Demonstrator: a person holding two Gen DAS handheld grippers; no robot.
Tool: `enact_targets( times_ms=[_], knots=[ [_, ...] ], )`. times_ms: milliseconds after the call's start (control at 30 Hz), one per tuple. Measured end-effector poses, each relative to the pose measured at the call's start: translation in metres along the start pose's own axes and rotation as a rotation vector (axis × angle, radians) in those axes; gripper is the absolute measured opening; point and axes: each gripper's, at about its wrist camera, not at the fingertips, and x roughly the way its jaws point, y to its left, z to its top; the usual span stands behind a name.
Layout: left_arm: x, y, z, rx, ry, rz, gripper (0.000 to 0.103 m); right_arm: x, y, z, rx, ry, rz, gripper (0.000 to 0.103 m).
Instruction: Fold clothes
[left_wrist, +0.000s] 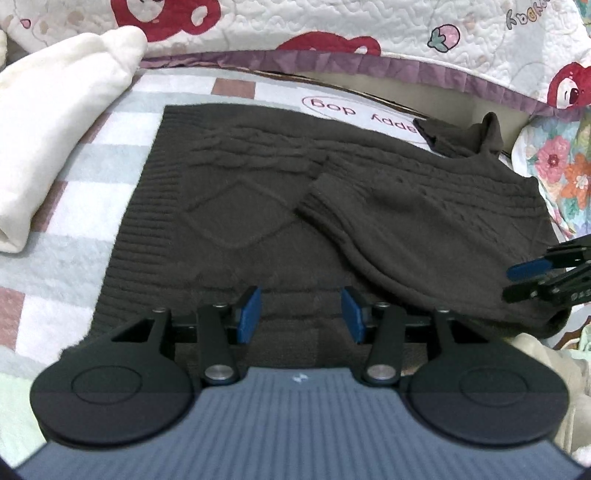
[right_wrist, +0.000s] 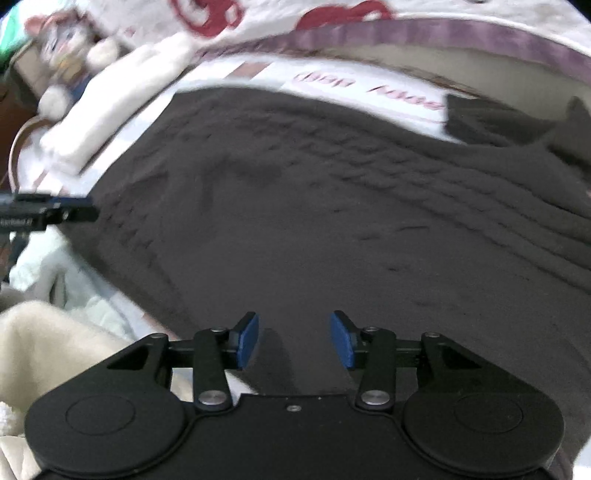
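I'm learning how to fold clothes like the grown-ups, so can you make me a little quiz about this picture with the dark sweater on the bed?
1. True or false: the sleeve is folded across the front of the dark sweater.
2. What lies beside the sweater's hem side? A) a folded white garment B) a blue towel C) a pair of shoes
3. Fill in: the left gripper has its jaws ____, with nothing pinched between them.

Key
1. True; the cuff rests on the sweater's body.
2. A, the folded white garment on the checked bed cover.
3. Open; the right gripper is open too.
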Motion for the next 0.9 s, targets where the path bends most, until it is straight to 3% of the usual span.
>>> enact_targets(
  times_ms=[67, 233, 400, 533, 600, 667, 800, 900],
  knots=[
    [0.001, -0.001, 0.0, 0.0, 0.003, -0.013, 0.047, 0.012, 0.007, 0.005, 0.001, 0.035, 0.04, 0.051],
    [0.005, -0.009, 0.002, 0.059, -0.045, -0.038, 0.047, 0.028, 0.022, 0.013, -0.048, 0.057, 0.046, 0.051],
    [0.016, -0.021, 0.005, 0.166, -0.048, -0.033, 0.048, 0.034, 0.026, 0.008, -0.044, 0.145, 0.14, 0.065],
    [0.037, -0.039, 0.03, 0.249, 0.001, -0.059, 0.048, 0.013, 0.024, -0.001, 0.018, 0.059, 0.165, 0.063],
    [0.049, -0.048, 0.043, 0.283, 0.027, -0.078, 0.048, 0.003, 0.017, -0.005, 0.038, 0.021, 0.12, 0.063],
    [0.059, -0.057, 0.048, 0.252, 0.027, -0.114, 0.048, -0.006, 0.007, -0.01, 0.078, -0.005, 0.087, 0.063],
    [0.072, -0.073, 0.025, 0.212, 0.047, -0.107, 0.048, -0.024, -0.018, -0.03, 0.219, -0.02, 0.088, 0.063],
    [0.069, -0.08, 0.004, 0.292, 0.072, -0.05, 0.048, -0.034, -0.025, -0.049, 0.269, -0.042, 0.105, 0.063]
  ],
)
